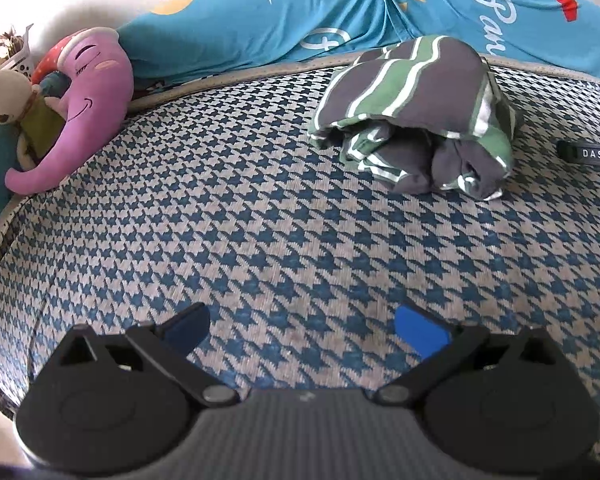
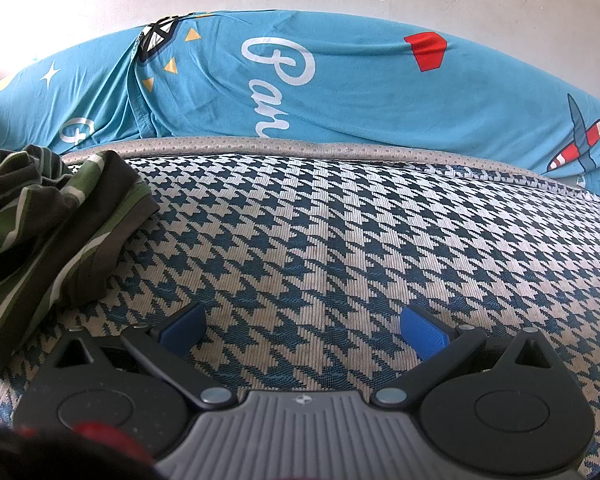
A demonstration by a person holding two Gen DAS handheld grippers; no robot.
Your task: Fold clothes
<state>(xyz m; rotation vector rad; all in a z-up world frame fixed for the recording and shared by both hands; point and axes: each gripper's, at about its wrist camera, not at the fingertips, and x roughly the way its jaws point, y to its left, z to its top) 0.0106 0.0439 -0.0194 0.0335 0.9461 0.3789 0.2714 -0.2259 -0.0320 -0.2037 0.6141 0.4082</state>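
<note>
Houndstooth mattress (image 1: 260, 220) lies under both tools. We see the left hand-held gripper (image 1: 302, 330) with fingers spread apart and holding nothing, well short of the striped garment (image 1: 416, 116). The right hand-held gripper (image 2: 302, 330) is spread and empty too, just beside the garment. The garment sits bundled near the blue bedding (image 1: 300, 24), probably set aside as a finished fold.

White letters "DAS" on black bar-shaped object (image 1: 588, 155) at right edge. White cursive "Par…", cut off, on turquoise printed fabric (image 2: 340, 92) behind bed; rest unreadable.
</note>
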